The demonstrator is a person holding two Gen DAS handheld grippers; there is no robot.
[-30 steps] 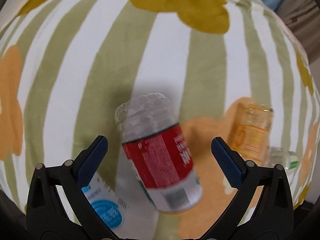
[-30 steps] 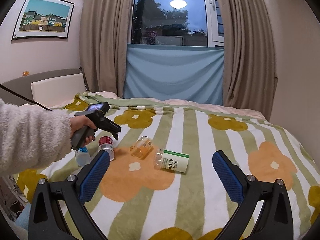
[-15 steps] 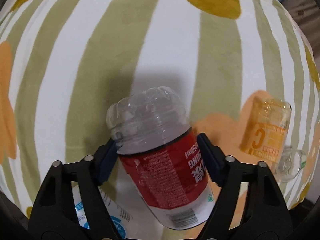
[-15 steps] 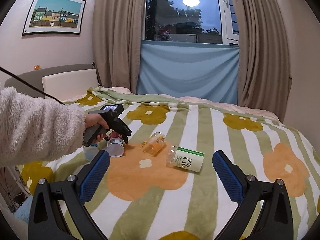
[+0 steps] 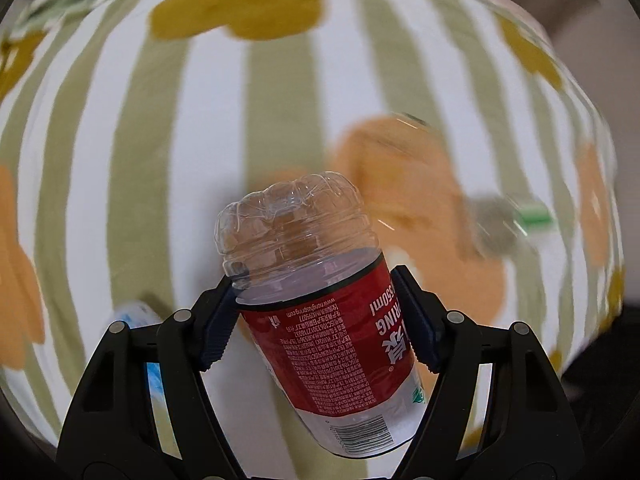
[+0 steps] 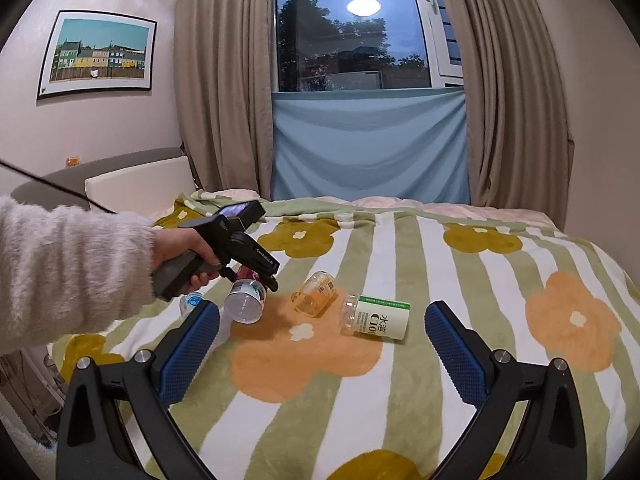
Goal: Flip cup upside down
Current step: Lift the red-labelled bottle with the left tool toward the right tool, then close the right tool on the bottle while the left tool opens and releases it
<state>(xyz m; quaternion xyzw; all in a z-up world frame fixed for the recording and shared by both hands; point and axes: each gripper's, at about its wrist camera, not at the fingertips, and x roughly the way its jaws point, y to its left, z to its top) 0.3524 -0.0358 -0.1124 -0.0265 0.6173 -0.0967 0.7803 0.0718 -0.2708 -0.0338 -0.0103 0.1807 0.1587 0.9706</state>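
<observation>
A clear plastic cup with a red label (image 5: 320, 316), cut from a bottle, is held in my left gripper (image 5: 316, 320), whose blue pads press its two sides. Its ribbed closed end points away from the camera. In the right wrist view the same red-label cup (image 6: 245, 300) hangs tilted above the blanket, open mouth toward the camera, under the left gripper (image 6: 256, 276) that a hand in a fluffy sleeve holds. My right gripper (image 6: 320, 344) stands open in the foreground, well apart from it, with nothing between its fingers.
An orange-label cup (image 6: 314, 294) and a green-and-white-label cup (image 6: 376, 317) lie on their sides on the striped flower blanket (image 6: 440, 264). A blue-label cup (image 6: 191, 302) sits below the left hand. Curtains and a window stand behind the bed.
The left gripper closed on the red-label cup, then lifted it off the blanket and tilted it. The right gripper stayed open and shifted a little closer.
</observation>
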